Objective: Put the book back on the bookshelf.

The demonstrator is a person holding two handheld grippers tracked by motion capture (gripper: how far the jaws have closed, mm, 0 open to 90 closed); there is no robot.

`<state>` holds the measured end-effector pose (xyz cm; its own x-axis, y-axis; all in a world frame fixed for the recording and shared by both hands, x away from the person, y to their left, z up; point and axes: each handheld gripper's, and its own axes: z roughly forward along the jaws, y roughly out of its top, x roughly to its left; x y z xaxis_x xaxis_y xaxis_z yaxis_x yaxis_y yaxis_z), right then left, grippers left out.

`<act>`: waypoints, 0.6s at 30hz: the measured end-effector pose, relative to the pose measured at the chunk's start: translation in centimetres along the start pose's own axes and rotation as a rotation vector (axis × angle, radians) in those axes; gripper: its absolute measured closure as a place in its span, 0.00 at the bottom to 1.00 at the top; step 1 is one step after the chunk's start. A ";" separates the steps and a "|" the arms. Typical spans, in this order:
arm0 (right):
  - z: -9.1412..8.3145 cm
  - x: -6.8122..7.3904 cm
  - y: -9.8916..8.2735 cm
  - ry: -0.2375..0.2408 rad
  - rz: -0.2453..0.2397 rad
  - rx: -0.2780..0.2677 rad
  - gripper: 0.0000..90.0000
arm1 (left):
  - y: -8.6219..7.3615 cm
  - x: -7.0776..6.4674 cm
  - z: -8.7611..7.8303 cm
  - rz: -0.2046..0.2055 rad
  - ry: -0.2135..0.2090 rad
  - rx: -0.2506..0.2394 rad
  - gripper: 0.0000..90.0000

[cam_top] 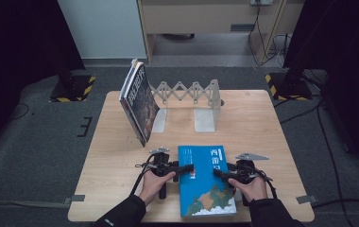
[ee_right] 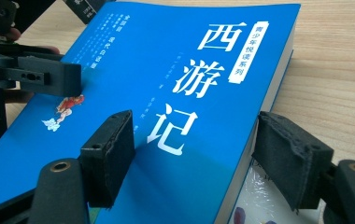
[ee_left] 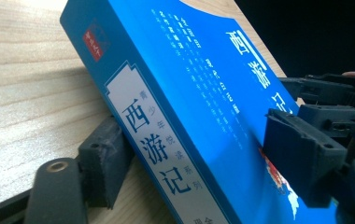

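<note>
A blue book [cam_top: 206, 184] with white Chinese title lettering lies at the near middle of the wooden table [cam_top: 262, 127]. My left gripper [cam_top: 189, 169] comes in from the left and is shut on its spine edge. In the left gripper view [ee_left: 203, 158], one pad [ee_left: 301, 158] sits on the cover and the other [ee_left: 103, 161] is under the spine, with the blue book [ee_left: 189, 93] tilted. My right gripper [cam_top: 218, 173] is shut on the opposite page edge. In the right gripper view [ee_right: 199, 154], one pad [ee_right: 110, 154] presses the blue book's cover [ee_right: 180, 70] and the other [ee_right: 287, 158] is below the edge.
A dark-covered book [cam_top: 139, 101] stands leaning at the left end of an expanding metal book rack [cam_top: 192, 92] at the back of the table. A white glossy surface [ee_right: 259, 200] lies under the blue book's edge. Stands with striped tape [cam_top: 73, 87] rest on the floor beyond.
</note>
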<state>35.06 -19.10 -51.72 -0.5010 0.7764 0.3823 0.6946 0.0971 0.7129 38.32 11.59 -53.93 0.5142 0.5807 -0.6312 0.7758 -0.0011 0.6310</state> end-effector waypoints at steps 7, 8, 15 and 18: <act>-0.2 -0.4 0.0 0.020 0.031 -0.006 0.32 | 1.2 -0.9 -1.6 -0.035 -0.098 -0.040 0.51; -0.2 -0.5 -0.1 0.029 0.042 -0.008 0.32 | 1.3 -1.2 -1.6 -0.012 -0.099 -0.036 0.52; -0.2 -0.6 -0.1 0.040 0.045 -0.008 0.32 | 1.4 -1.6 -1.3 0.003 -0.084 0.003 0.51; -0.2 -0.7 -0.1 0.045 0.034 -0.007 0.32 | 1.4 -1.6 -1.0 0.007 -0.080 0.021 0.50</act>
<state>35.26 -19.76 -51.93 -0.4995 0.7507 0.4325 0.7085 0.0666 0.7026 38.18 11.46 -51.57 0.5470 0.5134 -0.6612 0.7788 -0.0223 0.6269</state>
